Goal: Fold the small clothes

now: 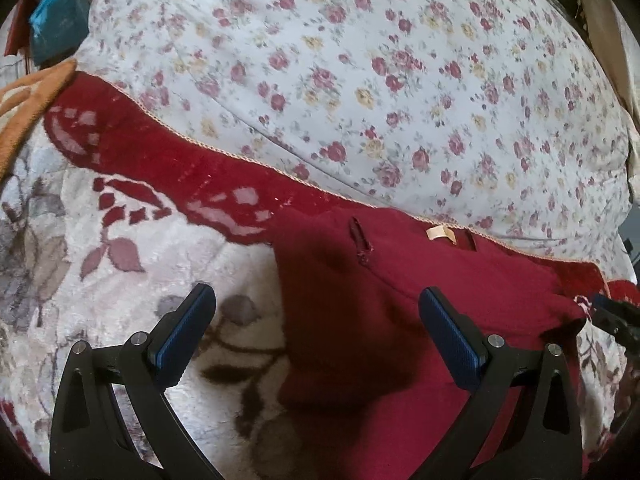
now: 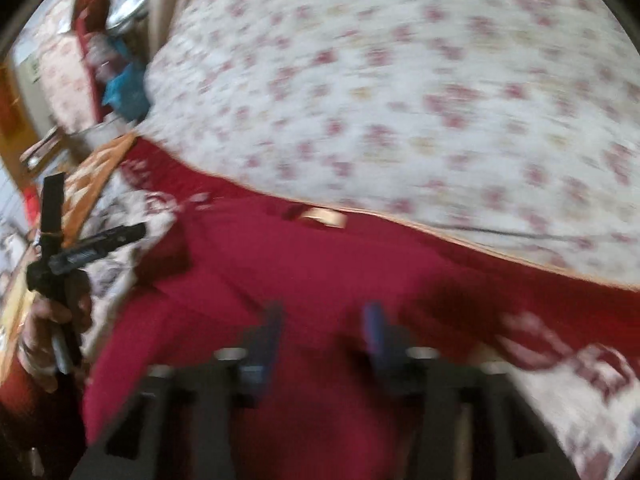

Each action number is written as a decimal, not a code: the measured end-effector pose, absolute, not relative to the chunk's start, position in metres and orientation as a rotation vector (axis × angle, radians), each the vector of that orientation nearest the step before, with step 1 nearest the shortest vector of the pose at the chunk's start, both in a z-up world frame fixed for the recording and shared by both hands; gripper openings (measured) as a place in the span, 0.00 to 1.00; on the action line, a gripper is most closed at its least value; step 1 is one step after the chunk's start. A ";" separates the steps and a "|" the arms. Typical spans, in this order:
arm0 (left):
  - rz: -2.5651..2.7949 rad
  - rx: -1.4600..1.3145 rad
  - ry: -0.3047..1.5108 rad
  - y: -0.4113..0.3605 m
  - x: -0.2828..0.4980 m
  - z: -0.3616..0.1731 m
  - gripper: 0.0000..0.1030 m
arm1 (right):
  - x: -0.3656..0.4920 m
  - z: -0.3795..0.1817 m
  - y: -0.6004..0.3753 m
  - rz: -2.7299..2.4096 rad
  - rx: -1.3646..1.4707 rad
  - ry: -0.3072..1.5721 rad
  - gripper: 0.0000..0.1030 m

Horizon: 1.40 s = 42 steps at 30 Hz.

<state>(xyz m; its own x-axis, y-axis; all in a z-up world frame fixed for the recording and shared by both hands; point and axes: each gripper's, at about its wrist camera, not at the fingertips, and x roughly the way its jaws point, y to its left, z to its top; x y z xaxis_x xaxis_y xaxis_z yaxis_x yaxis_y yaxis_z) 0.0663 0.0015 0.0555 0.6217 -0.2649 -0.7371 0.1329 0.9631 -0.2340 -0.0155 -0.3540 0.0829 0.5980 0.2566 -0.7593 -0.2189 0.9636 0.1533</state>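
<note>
In the lower middle of the left wrist view lies a dark red garment point(image 1: 384, 320), spread flat, with a pale cream label point(image 1: 440, 233) at its far edge and a short seam or slit point(image 1: 362, 244) just left of the label. The same garment point(image 2: 304, 280) fills the lower centre of the right wrist view, its label point(image 2: 324, 216) at the far edge, though that view is badly blurred.

The left gripper point(image 1: 316, 332) hangs over the garment's left edge with its jaws spread wide and nothing between them; the blue-padded left finger point(image 1: 184, 340) sits over the blanket, the right finger point(image 1: 452, 340) over the red cloth. In the right wrist view it appears at the left edge point(image 2: 64, 256), held in the person's hand point(image 2: 52, 320).

The right gripper point(image 2: 324, 332) is above the garment with a gap between its blue pads, holding nothing; its black tip shows at the right edge point(image 1: 616, 316) of the left view.

Under the garment is a plush cream blanket point(image 1: 120, 240) with red and grey leaf patterns and a red border. Beyond it, across the upper frame, lies a white sheet with small red and yellow roses point(image 1: 360, 60). In the upper left corner sits a blue bag point(image 1: 56, 24).
</note>
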 end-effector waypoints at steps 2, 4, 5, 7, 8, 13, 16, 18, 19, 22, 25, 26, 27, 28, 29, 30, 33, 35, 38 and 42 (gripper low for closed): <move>-0.230 -0.178 0.889 -0.001 0.075 0.055 0.99 | -0.030 0.079 -0.378 0.216 0.027 0.892 0.53; -0.231 -0.177 0.898 -0.005 0.085 0.055 0.99 | -0.036 0.071 -0.388 0.181 0.003 0.905 0.53; -0.230 -0.170 0.900 -0.007 0.090 0.055 0.99 | -0.039 0.067 -0.392 0.170 -0.008 0.910 0.53; -0.230 -0.135 0.916 -0.015 0.102 0.054 0.99 | -0.039 0.061 -0.396 0.167 -0.023 0.914 0.53; -0.231 -0.126 0.922 -0.017 0.105 0.054 0.99 | -0.040 0.059 -0.399 0.164 -0.036 0.911 0.53; -0.227 -0.081 0.949 -0.022 0.106 0.054 0.99 | -0.021 0.045 -0.386 0.148 -0.119 0.887 0.19; -0.227 -0.064 0.934 -0.015 0.093 0.061 0.99 | -0.031 0.043 -0.386 0.178 -0.146 0.905 0.10; -0.214 -0.075 0.923 -0.008 0.087 0.067 0.99 | -0.042 0.035 -0.389 0.175 -0.214 0.952 0.09; -0.207 -0.096 0.927 -0.004 0.084 0.069 0.99 | -0.046 0.026 -0.395 0.154 -0.221 0.995 0.08; -0.205 -0.125 0.929 0.004 0.075 0.074 0.99 | -0.050 0.020 -0.400 0.138 -0.206 1.042 0.08; -0.156 -0.071 0.921 0.008 0.063 0.071 0.99 | -0.052 0.051 -0.397 0.136 -0.139 0.987 0.08; -0.150 -0.070 0.922 0.010 0.062 0.067 0.99 | -0.051 0.066 -0.392 0.153 -0.103 0.943 0.12; -0.149 -0.075 0.929 0.012 0.062 0.063 0.99 | -0.050 0.079 -0.385 0.172 -0.086 0.901 0.16; -0.148 -0.083 0.942 0.014 0.064 0.058 0.99 | -0.048 0.091 -0.372 0.201 -0.080 0.857 0.30; -0.140 -0.087 0.961 0.016 0.066 0.051 0.99 | -0.042 0.099 -0.354 0.244 -0.078 0.827 0.46; -0.133 -0.086 0.969 0.016 0.067 0.047 0.99 | -0.033 0.102 -0.332 0.294 -0.075 0.814 0.48; -0.107 -0.066 1.004 0.019 0.073 0.033 0.99 | -0.004 0.089 -0.265 0.420 -0.100 0.818 0.48; -0.092 -0.069 1.016 0.024 0.077 0.029 0.99 | 0.012 0.073 -0.227 0.455 -0.144 0.830 0.47; -0.073 -0.082 1.018 0.032 0.081 0.028 0.99 | 0.040 0.047 -0.188 0.494 -0.165 0.873 0.43; -0.070 -0.101 1.008 0.037 0.084 0.033 0.99 | 0.069 0.021 -0.172 0.476 -0.179 0.924 0.25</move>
<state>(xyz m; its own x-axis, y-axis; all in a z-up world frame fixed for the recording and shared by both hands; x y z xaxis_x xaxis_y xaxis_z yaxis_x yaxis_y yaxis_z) 0.0842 0.0368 0.0327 0.5323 -0.1050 -0.8400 0.0118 0.9931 -0.1167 0.0686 -0.1716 0.0210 0.5081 0.3173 -0.8007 -0.4679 0.8822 0.0528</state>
